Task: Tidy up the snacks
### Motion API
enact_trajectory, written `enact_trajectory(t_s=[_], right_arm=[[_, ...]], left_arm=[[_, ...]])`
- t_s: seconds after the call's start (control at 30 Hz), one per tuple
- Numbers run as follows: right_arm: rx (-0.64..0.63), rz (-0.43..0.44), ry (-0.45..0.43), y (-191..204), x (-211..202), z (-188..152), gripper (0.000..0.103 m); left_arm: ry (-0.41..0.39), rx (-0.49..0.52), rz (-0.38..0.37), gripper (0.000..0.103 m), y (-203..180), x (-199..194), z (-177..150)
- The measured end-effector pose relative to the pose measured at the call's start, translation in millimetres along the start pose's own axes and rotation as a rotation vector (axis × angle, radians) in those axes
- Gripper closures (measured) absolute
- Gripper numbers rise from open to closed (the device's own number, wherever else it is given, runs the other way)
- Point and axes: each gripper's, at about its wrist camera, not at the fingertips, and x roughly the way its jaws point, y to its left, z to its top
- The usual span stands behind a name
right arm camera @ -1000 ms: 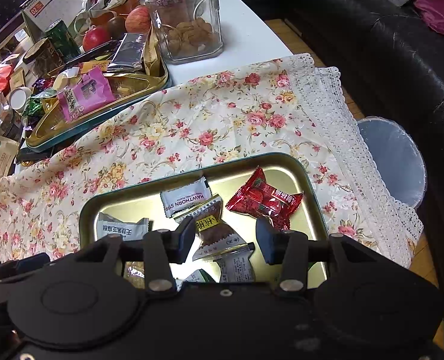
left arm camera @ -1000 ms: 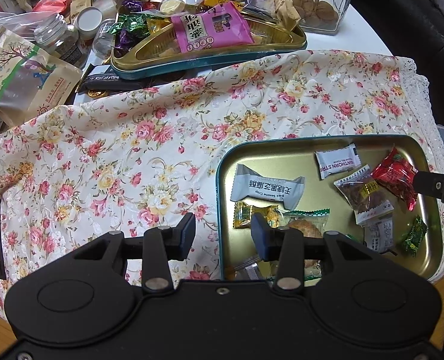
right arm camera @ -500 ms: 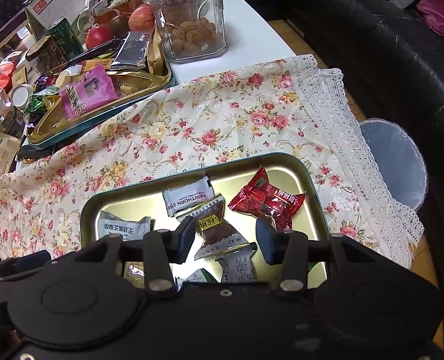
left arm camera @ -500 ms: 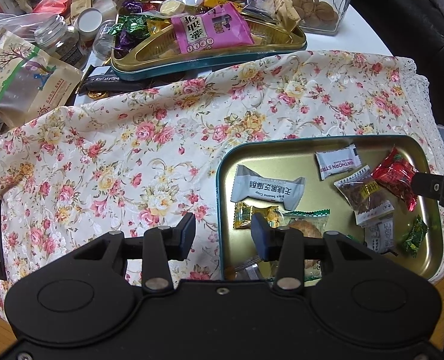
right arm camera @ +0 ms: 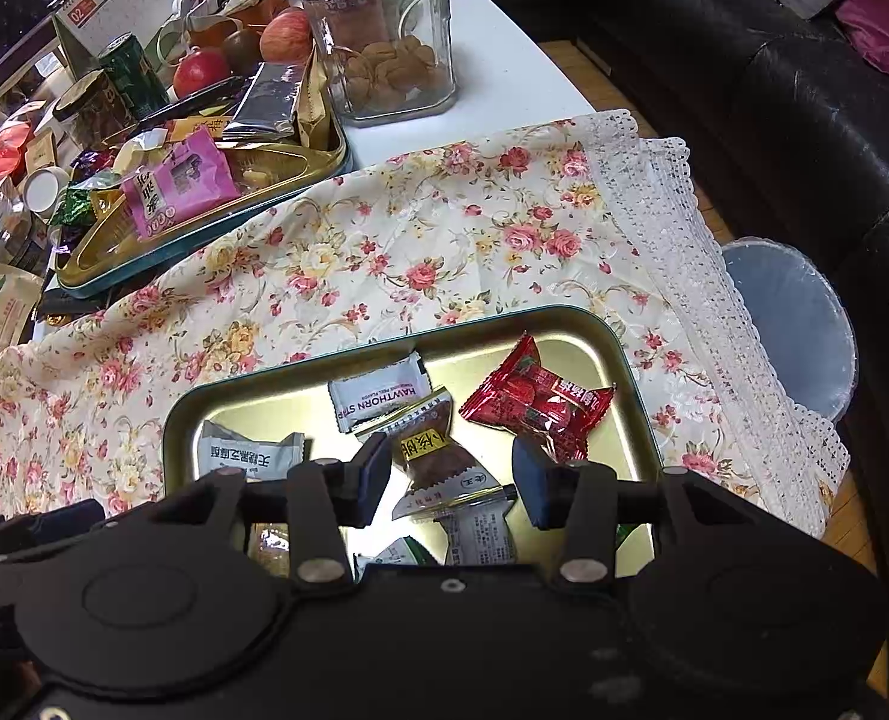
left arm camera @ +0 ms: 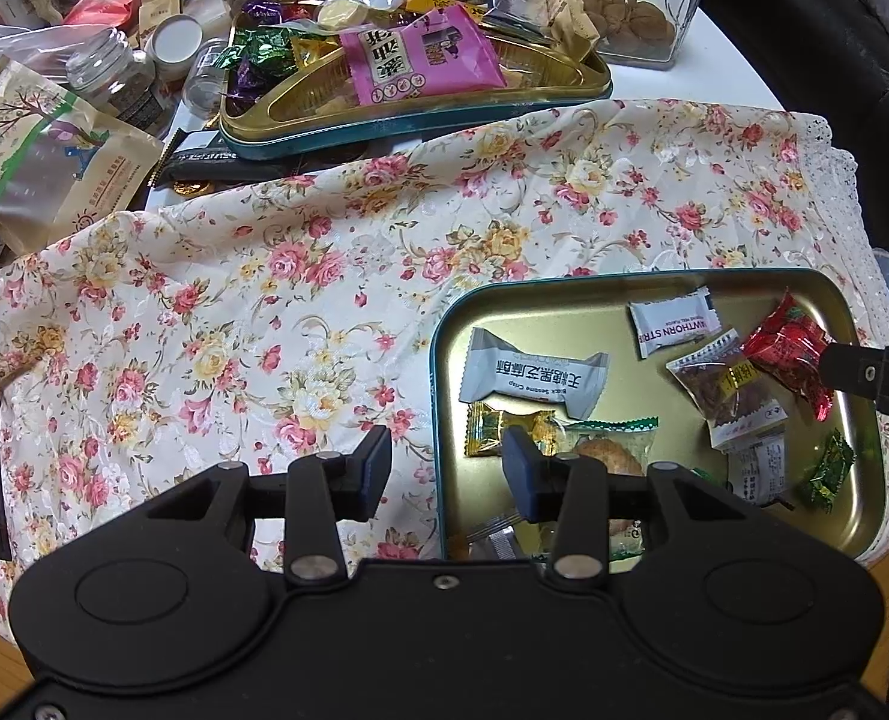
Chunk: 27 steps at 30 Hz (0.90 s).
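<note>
A gold tin tray (left arm camera: pixel 642 291) (right arm camera: pixel 570 318) lies on the floral cloth and holds several wrapped snacks: a grey sesame crisp pack (left arm camera: pixel 534 375) (right arm camera: pixel 246 456), a white hawthorn strip pack (left arm camera: pixel 672 321) (right arm camera: pixel 378 393), a red candy pack (left arm camera: pixel 789 348) (right arm camera: pixel 534 405) and a clear brown-snack pack (left arm camera: pixel 723 387) (right arm camera: pixel 438 456). My left gripper (left arm camera: pixel 447 468) hangs open over the tray's left rim, nothing between its fingers. My right gripper (right arm camera: pixel 453 474) hangs open above the clear pack without touching it. One right finger (left arm camera: pixel 864 369) shows beside the red pack.
A second gold tin (left arm camera: pixel 420 114) (right arm camera: pixel 204 234) heaped with snacks, including a pink pack (left arm camera: pixel 420 57), sits at the back. A glass jar (right arm camera: pixel 384 36) of walnuts, fruit (right arm camera: pixel 201 69), bags and small jars crowd the far table. A black sofa (right arm camera: pixel 804 90) and bin (right arm camera: pixel 795 324) stand on the right.
</note>
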Motion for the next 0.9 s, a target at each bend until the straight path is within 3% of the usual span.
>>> enact_trajectory(t_s=[0.9], right_arm=[[-0.027,0.006,0.008,4.2,1.0,-2.9,0.057]], left_arm=[[0.009,-0.001,0.007,0.053,0.4,-0.9,-1.1]])
